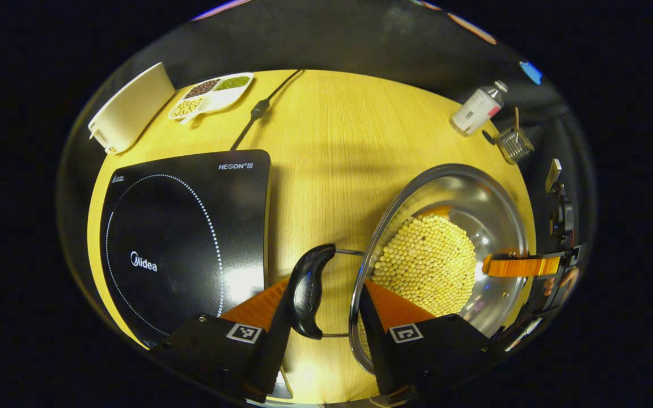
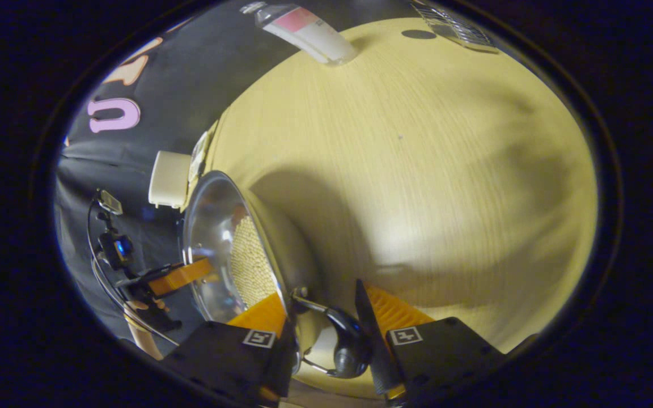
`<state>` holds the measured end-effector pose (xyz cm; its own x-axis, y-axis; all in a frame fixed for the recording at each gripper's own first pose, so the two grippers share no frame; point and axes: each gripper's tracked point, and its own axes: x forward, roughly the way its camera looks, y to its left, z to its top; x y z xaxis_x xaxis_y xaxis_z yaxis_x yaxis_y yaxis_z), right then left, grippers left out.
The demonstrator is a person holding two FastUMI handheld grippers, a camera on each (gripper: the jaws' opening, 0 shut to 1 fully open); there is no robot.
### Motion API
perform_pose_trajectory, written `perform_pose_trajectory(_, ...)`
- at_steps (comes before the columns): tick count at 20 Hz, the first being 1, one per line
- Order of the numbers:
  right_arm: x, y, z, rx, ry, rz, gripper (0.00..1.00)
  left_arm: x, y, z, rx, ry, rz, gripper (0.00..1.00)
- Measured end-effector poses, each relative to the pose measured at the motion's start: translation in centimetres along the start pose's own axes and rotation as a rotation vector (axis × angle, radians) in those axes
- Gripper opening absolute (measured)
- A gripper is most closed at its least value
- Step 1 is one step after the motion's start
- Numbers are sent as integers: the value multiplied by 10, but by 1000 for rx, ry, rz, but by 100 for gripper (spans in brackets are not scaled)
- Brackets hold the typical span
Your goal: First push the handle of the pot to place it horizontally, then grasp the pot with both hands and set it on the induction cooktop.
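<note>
Both grippers at the shiny steel pot, which holds pale round beans and sits on the yellow wooden table just right of the black glass induction cooktop, near it but not on it. In the left gripper view my left gripper straddles one black curved plastic pot handle & the rim, fingers either side; can't tell if they're pressing yet. In the right gripper view my right gripper brackets the opposite black handle likewise, grip unclear. I judge the handle-levelling step done, two-handed grasp in progress. Next: clamp both sides evenly, lift level so beans don't spill, carry across to the cooktop.
</note>
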<state>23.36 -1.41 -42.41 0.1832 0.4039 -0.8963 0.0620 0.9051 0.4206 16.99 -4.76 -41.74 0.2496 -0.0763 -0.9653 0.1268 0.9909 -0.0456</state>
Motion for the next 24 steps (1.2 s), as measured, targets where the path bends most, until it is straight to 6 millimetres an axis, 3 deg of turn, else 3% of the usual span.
perform_pose_trajectory(1,-1,3,0,15,3,20,55,1,0,-1,7,17,7,67)
perform_pose_trajectory(6,1,5,2,31,-2,31,51,-1,-1,-2,-35,35,2,65)
perform_pose_trajectory(7,-1,4,-1,26,3,27,57,0,-2,-2,-35,35,1,64)
perform_pose_trajectory(9,-7,2,-4,25,16,24,48,1,-5,-7,-52,46,-10,63)
perform_pose_trajectory(11,-15,-1,-6,22,23,19,48,-2,-12,-13,-70,56,-23,63)
perform_pose_trajectory(18,-48,-7,-27,13,33,14,48,-34,-32,-34,-57,88,-37,61)
perform_pose_trajectory(24,-62,7,-53,26,28,16,48,-64,-27,-53,-47,95,-35,61)
